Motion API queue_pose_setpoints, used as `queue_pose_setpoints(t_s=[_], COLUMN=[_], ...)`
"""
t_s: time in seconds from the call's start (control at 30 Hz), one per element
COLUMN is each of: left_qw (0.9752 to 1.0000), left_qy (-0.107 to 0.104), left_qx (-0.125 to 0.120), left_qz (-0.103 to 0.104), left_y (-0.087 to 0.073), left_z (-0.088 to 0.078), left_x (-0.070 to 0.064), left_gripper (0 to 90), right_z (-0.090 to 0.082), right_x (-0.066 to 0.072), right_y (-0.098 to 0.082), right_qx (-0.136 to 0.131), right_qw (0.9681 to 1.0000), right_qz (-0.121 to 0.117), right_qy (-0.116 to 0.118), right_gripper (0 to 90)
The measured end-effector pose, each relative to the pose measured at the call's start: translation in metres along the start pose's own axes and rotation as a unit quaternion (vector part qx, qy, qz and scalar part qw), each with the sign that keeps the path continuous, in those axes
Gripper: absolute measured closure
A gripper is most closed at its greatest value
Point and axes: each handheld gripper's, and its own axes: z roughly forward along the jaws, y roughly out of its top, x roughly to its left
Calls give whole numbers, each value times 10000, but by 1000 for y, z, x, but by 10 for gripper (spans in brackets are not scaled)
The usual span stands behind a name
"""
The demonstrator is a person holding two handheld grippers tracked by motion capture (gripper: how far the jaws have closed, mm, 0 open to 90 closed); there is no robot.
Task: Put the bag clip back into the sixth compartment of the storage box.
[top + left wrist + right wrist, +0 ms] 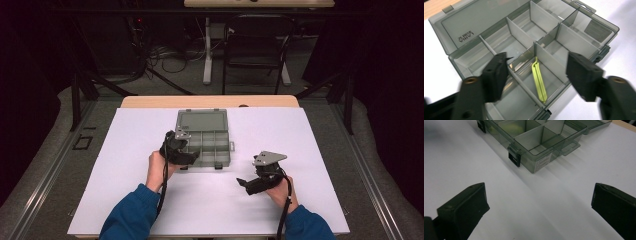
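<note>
My left gripper [537, 75] hangs over the open organizer box [204, 137], jaws apart and gripping nothing. The yellow-green clip [538, 81] lies loose in a front compartment beneath them. My right gripper [537, 207] sits well apart over the white table [125, 165], jaws wide, empty.

My high view looks forward and down from above the near edge of the table [125, 200], with the compartment box [204, 140] mid-frame and far off. My left gripper view hangs close above that box [529, 50], facing down into its compartments. My right gripper view sits low beside the box [536, 142], facing its latched side across bare tabletop; all three share the box.
</note>
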Motion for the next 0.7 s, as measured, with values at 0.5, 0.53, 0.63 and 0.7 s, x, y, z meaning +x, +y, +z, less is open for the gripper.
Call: queue_pose_setpoints(t_s=[0.5, 0.53, 0.63, 0.7], left_qw=[9999, 9999, 9999, 9999], left_qy=[75, 76, 83, 90], left_qx=[-44, -36, 5, 17], left_qz=[94, 99, 119, 121], left_y=[-5, -6, -7, -8], left_z=[-8, -8, -7, -7], left_x=[4, 5, 6, 6], left_gripper=[134, 126, 101, 89], right_z=[3, 3, 3, 3], right_x=[0, 0, 0, 0], right_y=[-1, -1, -1, -1], right_qx=[92, 98, 93, 86], right_qw=[10000, 9999, 10000, 10000], right_qz=[-22, -16, -14, -12], right_qy=[7, 15, 11, 7], right_gripper=[0, 0, 0, 0])
